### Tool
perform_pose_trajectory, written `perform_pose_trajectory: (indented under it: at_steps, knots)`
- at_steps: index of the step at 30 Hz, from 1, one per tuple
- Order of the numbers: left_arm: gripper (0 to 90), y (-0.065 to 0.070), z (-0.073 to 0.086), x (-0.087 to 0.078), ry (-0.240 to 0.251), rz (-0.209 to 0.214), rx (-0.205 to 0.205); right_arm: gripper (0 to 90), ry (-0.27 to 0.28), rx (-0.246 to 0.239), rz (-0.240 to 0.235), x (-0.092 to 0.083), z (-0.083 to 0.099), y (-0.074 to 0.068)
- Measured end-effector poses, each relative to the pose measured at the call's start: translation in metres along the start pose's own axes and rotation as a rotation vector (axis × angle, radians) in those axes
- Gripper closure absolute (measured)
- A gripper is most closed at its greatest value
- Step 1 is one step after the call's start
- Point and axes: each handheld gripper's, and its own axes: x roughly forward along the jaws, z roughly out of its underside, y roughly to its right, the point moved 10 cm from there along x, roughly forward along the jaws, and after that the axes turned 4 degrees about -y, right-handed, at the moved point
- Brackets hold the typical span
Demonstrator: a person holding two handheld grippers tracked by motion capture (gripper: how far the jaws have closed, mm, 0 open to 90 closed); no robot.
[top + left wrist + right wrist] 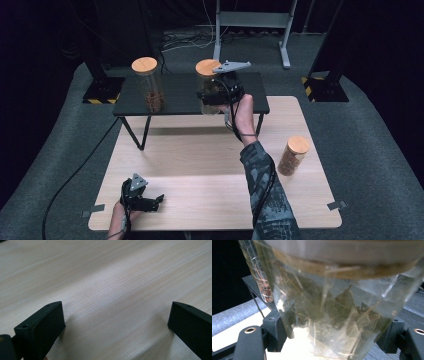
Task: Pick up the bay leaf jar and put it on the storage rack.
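We clamp our right gripper [216, 95] on the leaf-filled glass jar with wooden lid [209, 85] at twelve o'clock; our left gripper [150, 202] gapes wide at seven.

Grey carpet [370, 150]; dark surroundings

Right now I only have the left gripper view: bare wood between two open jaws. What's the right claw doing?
Observer: The right claw is shut on a leaf jar, a glass one with dried leaves inside.
Operator: Where is that?
Observer: Over the right part of the black shelf, which stands at the far side of the wooden table. I cannot tell whether the jar is lifted off it.
Operator: Any other jars?
Observer: A brown-filled jar stands on the shelf's left part, and a third jar stands on the table near its right edge.
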Motion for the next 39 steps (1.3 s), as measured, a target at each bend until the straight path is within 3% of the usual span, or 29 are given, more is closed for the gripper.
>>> perform_pose_trajectory:
  at_steps: [26, 39]
  knots:
    - [0.0, 0.0, 0.0, 0.0, 0.0, 0.001, 0.001, 24.9, -0.033, 0.035, 0.02, 0.029, 0.002, 0.006]
    - [0.0, 0.0, 0.0, 0.0, 0.001, 0.001, 0.001, 24.9, -0.013, 0.045, 0.036, 0.038, -0.001, 0.005]
